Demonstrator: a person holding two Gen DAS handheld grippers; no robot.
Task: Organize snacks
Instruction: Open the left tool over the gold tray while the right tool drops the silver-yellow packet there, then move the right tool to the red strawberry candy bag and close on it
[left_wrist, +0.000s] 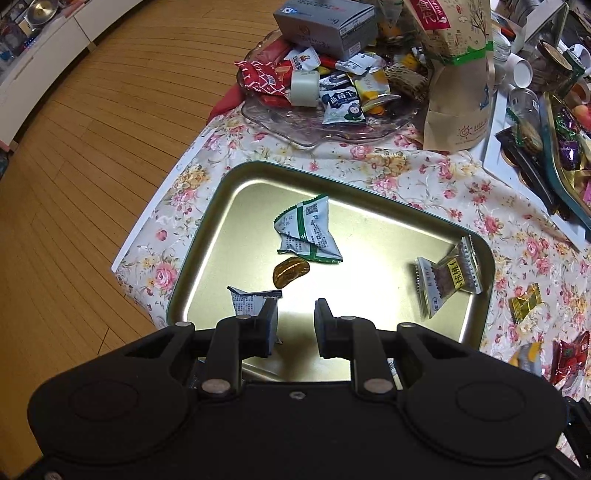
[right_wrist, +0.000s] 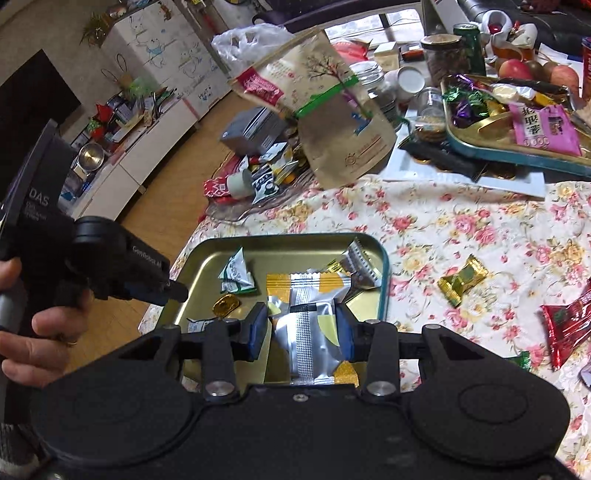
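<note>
A green-rimmed gold tin tray (left_wrist: 207, 236) lies on the flowered cloth. In it are a green-and-white triangular packet (left_wrist: 308, 229), a gold-foil candy (left_wrist: 290, 271), a brown date-bar packet (left_wrist: 448, 278) and a small blue-grey packet (left_wrist: 247, 301) by my left fingers. My left gripper (left_wrist: 295, 328) is open and empty over the tray's near edge. My right gripper (right_wrist: 303, 330) is shut on a silver-and-yellow snack packet (right_wrist: 308, 321), held above the tray (right_wrist: 384, 269). The left gripper (right_wrist: 173, 291) shows at the tray's left side.
A glass dish (left_wrist: 295, 129) piled with snacks and a grey box (left_wrist: 325, 26) stands behind the tray, with a kraft paper bag (left_wrist: 458, 74) beside it. A second tray (right_wrist: 517, 155) of sweets is at the far right. Loose candies (right_wrist: 461, 280) and a red packet (right_wrist: 565, 325) lie on the cloth.
</note>
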